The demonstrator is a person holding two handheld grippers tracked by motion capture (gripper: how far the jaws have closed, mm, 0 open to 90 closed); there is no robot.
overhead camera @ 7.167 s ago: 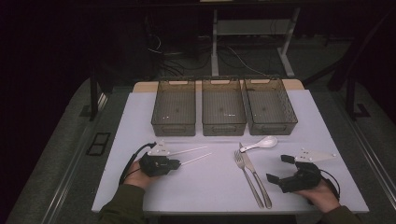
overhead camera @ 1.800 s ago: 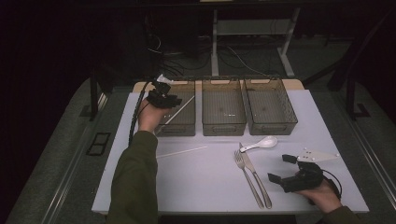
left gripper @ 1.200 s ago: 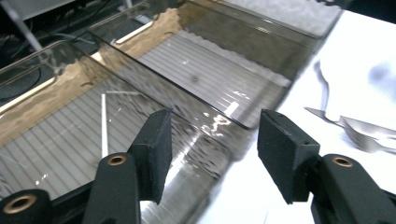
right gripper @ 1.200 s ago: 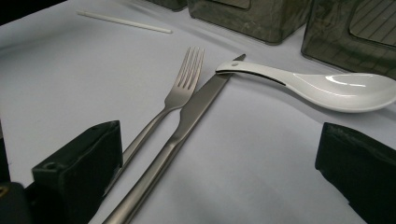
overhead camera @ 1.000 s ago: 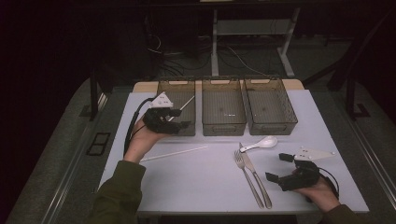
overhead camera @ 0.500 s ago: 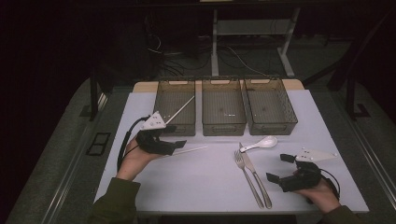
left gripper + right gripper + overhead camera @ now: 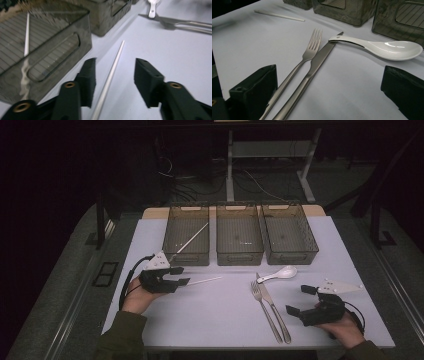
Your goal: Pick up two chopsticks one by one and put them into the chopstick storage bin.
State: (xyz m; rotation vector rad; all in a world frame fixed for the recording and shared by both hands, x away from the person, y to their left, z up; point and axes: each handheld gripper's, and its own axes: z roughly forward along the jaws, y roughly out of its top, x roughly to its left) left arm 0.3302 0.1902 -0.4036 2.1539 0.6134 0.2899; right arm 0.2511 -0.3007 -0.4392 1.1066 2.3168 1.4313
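Sorting of tableware on a white table (image 7: 225,320), seen from above and along each gripper. In the high view the left gripper (image 7: 181,276) sits at the lower left of the frame, just in front of the leftmost of three smoky transparent bins (image 7: 187,257) that line the table's far half. Its jaws have just been closing and now stand at a narrow gap astride the near end of a white chopstick (image 7: 204,281) lying flat on the table; in the left gripper view the chopstick (image 7: 110,80) runs up the middle of the frame between the two black pads (image 7: 88,80), close to the left one, with a gap to the right one, so it is not yet clamped. A second chopstick (image 7: 190,241) leans slantwise inside the leftmost bin. The right gripper (image 7: 300,301) lies at the lower right of the high view, jaws wide with nothing between the pads. Its own view shows, at centre frame, a fork (image 7: 308,53) and a knife (image 7: 317,62) side by side, and a white ceramic spoon (image 7: 387,48) at upper right whose handle tip rests on the knife's point.
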